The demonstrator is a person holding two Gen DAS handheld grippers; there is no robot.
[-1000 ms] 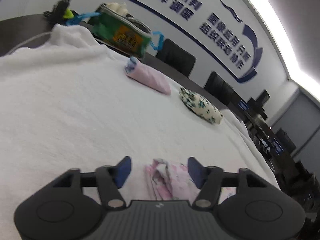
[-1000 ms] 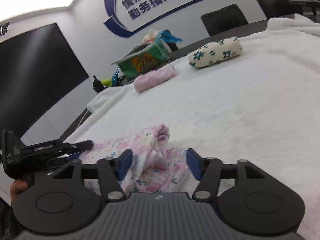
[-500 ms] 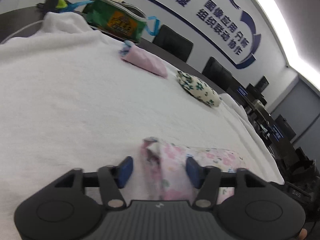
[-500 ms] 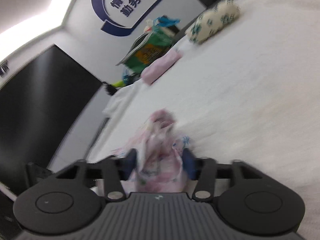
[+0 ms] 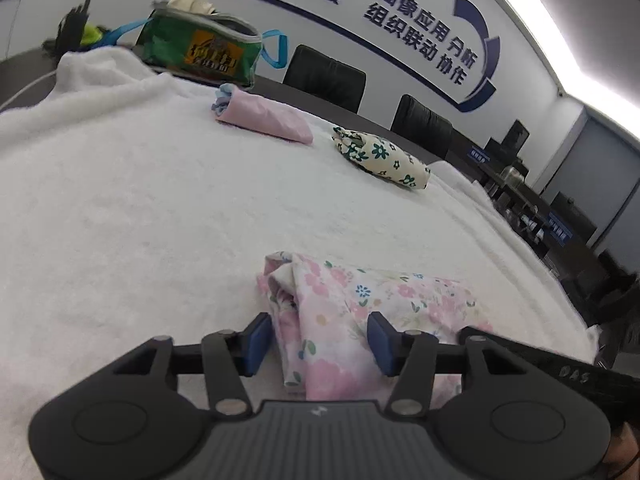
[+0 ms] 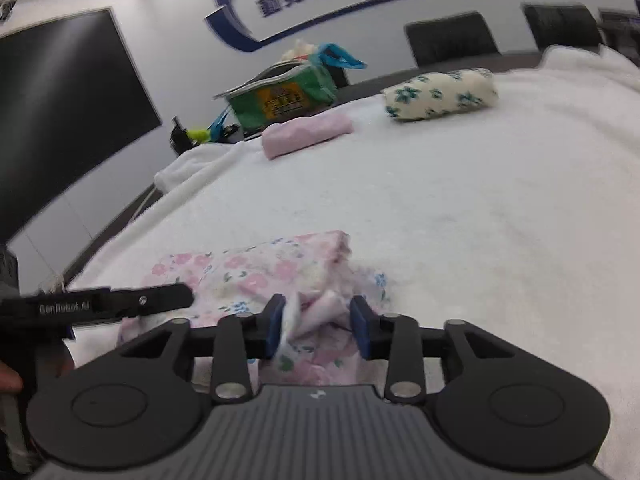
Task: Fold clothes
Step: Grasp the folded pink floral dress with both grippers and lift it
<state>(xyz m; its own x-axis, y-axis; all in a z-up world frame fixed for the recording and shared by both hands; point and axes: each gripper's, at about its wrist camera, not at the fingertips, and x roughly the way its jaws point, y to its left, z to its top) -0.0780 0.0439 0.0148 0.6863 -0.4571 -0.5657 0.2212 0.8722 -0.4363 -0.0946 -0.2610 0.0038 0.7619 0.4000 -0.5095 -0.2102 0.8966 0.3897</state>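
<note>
A white wall with blue Chinese lettering and a row of black office chairs (image 5: 325,77) backs a long table covered by a fluffy white blanket (image 5: 132,208); a large dark screen (image 6: 60,120) hangs on the side wall.

At the near edge of the blanket lies a pink floral garment (image 5: 360,312), partly bundled. The left gripper (image 5: 320,338) stands about half open astride one end of it; its blue pads flank the cloth, and whether they press on it cannot be told. The right gripper (image 6: 318,326) has just been closing, with a bunch of the same garment between its pads, the left pad touching the fabric, the right one apparently just clear.

Toward the far edge rest two rolled garments: one plain pink roll (image 5: 264,118), one cream roll with green flowers (image 5: 382,158), set apart. Beyond them, at the far left corner, stands one green zip bag (image 5: 200,52) with blue handles.
</note>
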